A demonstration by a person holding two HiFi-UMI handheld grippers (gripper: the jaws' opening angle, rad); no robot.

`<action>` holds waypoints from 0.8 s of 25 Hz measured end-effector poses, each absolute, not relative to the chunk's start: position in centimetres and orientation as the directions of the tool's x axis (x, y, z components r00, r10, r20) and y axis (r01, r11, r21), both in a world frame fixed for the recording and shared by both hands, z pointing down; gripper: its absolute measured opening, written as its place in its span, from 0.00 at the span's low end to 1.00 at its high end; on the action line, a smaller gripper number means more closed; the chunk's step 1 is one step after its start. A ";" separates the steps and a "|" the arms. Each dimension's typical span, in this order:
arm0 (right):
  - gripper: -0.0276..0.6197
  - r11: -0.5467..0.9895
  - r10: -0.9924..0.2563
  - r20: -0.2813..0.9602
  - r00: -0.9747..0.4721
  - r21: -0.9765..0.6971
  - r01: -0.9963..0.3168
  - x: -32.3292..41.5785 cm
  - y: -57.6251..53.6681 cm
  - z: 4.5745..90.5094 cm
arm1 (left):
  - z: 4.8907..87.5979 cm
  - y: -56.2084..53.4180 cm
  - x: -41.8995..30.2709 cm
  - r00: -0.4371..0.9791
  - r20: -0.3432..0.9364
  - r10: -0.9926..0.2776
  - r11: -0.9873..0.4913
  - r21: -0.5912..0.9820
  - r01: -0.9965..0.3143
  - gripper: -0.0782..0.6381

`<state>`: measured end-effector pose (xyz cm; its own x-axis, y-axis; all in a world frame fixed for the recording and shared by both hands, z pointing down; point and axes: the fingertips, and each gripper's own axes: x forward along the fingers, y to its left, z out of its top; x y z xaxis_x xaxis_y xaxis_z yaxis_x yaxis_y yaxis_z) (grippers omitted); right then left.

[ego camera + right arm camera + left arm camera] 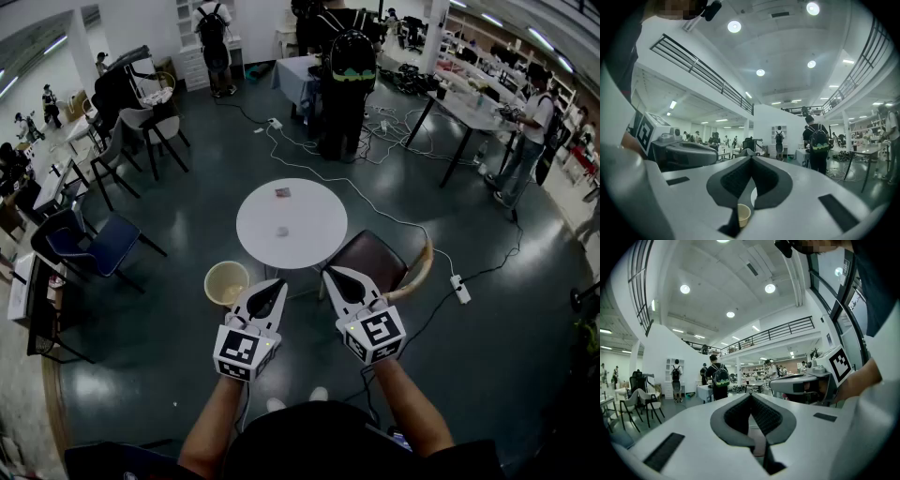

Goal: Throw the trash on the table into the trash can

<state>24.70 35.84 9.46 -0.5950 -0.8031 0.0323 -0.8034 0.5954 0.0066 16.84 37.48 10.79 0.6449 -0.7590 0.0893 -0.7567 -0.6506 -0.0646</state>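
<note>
Both claws are closed and empty, held side by side short of the round worktop point(323, 220): left claw point(271, 292), right claw point(338, 280). The trash lies on the worktop, straight ahead of both. A white wad point(282, 231) sits near the centre, and a reddish scrap point(282, 192) lies beyond it. The wad is roundish, too small to show an axis, and about equally far from either claw. The can point(226, 282) stands on the floor just left of the left claw, which probably favours that arm.
</note>
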 end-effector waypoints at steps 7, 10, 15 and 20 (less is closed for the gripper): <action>0.07 0.583 -0.812 0.021 -0.584 -0.048 -0.811 26.9 35.4 10.4 | 10.9 37.8 19.2 0.641 0.108 -0.760 -0.648 -0.048 -0.760 0.13; 0.07 0.598 -0.800 0.020 -0.600 -0.059 -0.799 27.5 35.1 10.6 | 11.4 37.4 19.9 0.633 0.108 -0.766 -0.641 -0.060 -0.765 0.13; 0.07 0.615 -0.787 0.020 -0.617 -0.057 -0.786 28.8 34.4 11.5 | 12.1 36.6 20.6 0.606 0.102 -0.789 -0.613 -0.065 -0.787 0.13; 0.07 0.628 -0.775 0.028 -0.631 -0.075 -0.774 28.9 33.0 12.1 | 12.1 35.8 20.0 0.569 0.116 -0.814 -0.578 -0.073 -0.812 0.13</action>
<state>28.94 33.01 12.09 -0.6314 -0.7749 0.0283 -0.7744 0.6283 -0.0750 20.05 35.82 12.08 0.5692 -0.8140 0.1160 -0.8125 -0.5785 -0.0727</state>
